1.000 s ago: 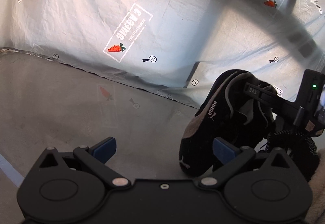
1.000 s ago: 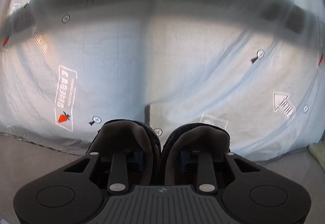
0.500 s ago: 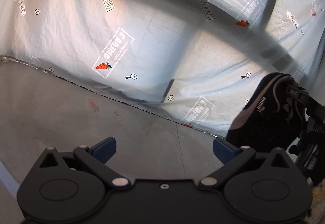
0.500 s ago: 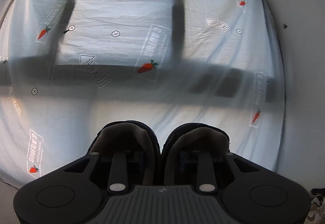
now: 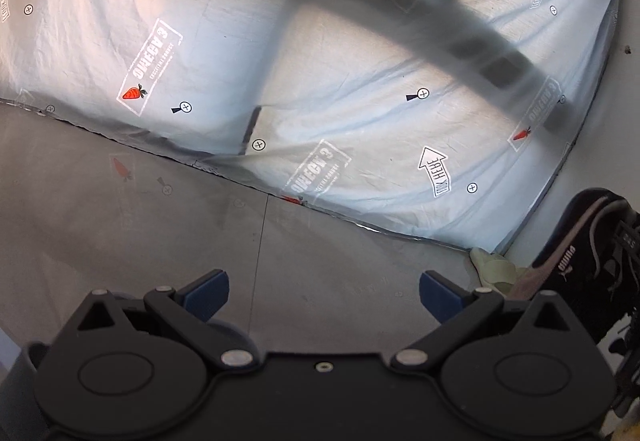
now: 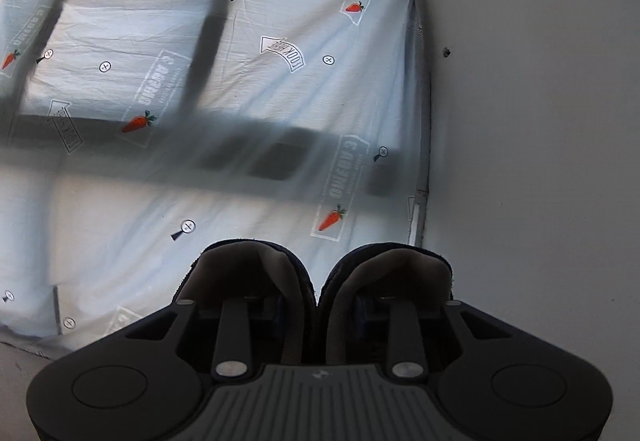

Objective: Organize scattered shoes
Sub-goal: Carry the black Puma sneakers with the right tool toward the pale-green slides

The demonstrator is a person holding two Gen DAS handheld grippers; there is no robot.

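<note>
A pair of black sneakers [image 6: 320,281] hangs in my right gripper [image 6: 318,309], one finger inside each shoe, the inner collars pinched together between them. In the left wrist view the same black sneakers [image 5: 588,261], with grey stripe and laces, show at the right edge, lifted off the floor. My left gripper [image 5: 324,295] stands open over the grey floor with nothing between its blue pads [image 5: 208,293].
A plastic-covered window [image 5: 360,61] printed with carrots and arrows fills the background, above the grey tiled floor [image 5: 140,241]. A white wall [image 6: 540,121] rises at the right. A pale cloth [image 5: 496,269] lies at the floor corner near the wall.
My right gripper has carried the sneakers up and to the right, toward the white wall. In the left wrist view the shoes slid from centre-right to the right edge.
</note>
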